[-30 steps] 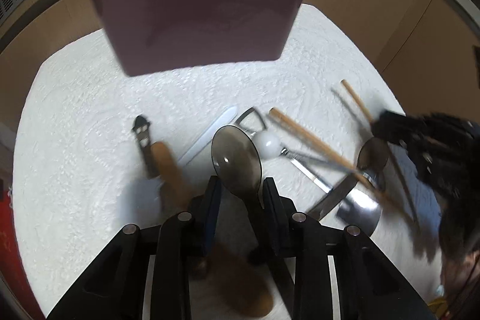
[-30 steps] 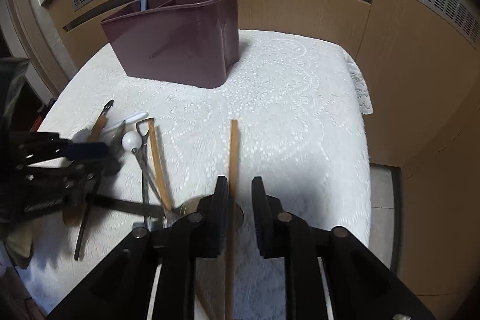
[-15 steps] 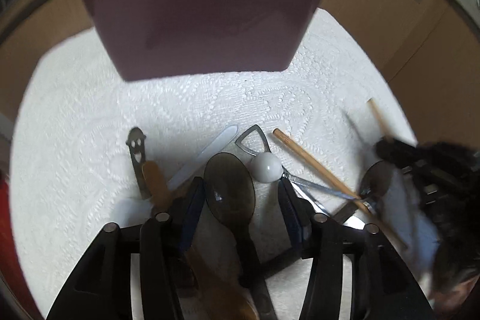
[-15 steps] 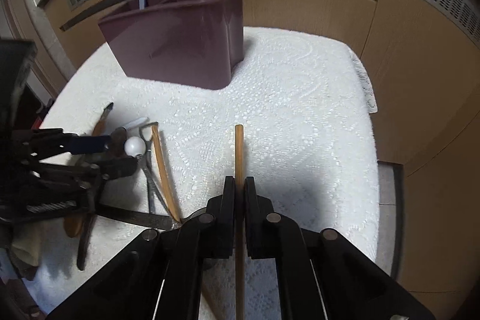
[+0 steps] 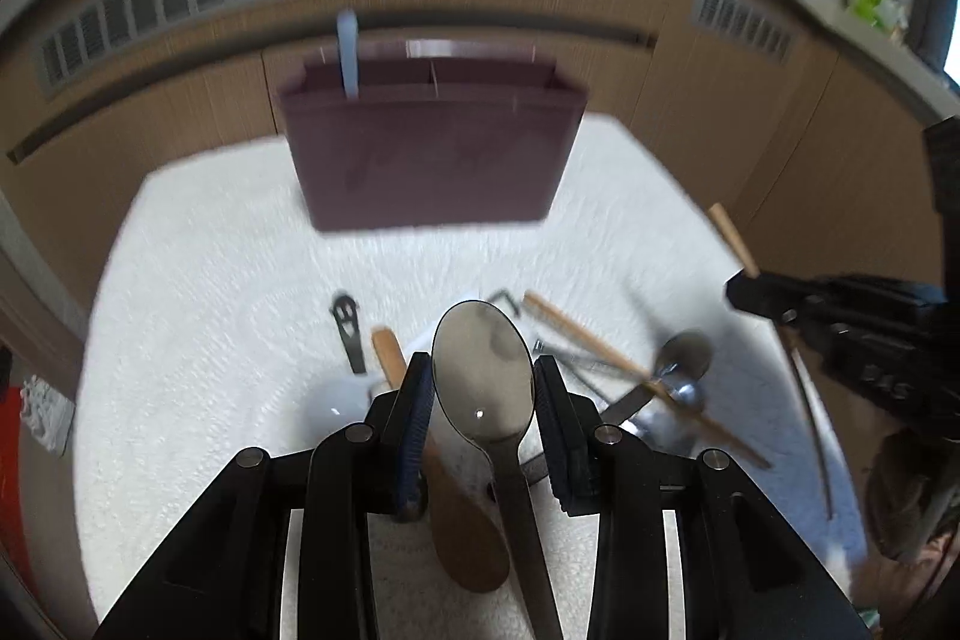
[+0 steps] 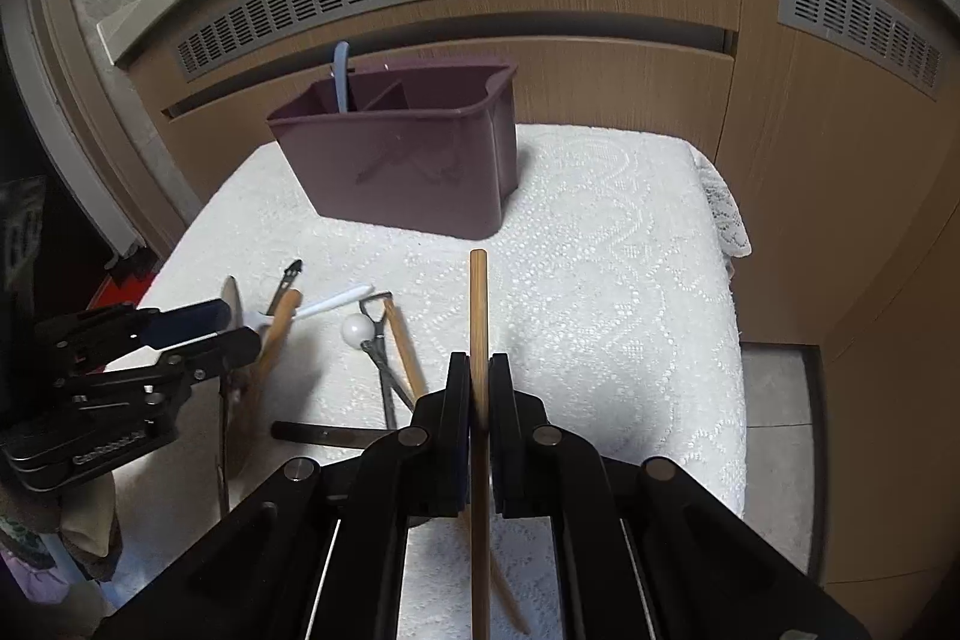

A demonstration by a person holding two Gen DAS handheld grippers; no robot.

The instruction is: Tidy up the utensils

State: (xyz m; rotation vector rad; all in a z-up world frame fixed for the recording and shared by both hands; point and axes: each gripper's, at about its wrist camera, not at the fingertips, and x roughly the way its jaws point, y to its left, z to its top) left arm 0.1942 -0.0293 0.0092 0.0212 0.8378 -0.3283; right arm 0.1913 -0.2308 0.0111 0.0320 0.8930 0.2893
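On the white lace tablecloth [image 6: 630, 232] at the back sits the maroon utensil caddy [image 6: 408, 166], with a light blue handle [image 6: 342, 79] poking out of its rear left compartment. The left gripper [image 5: 483, 388] has its jaws set about a spoon-bowl apart, flanking a big metal spoon [image 5: 483, 370]; can't tell if the pads really pinch it. The right gripper [image 6: 479, 385] is clamped tight on a wooden chopstick [image 6: 479, 310]. Loose utensils lie between them, including a white-ball whisk [image 6: 360, 331].
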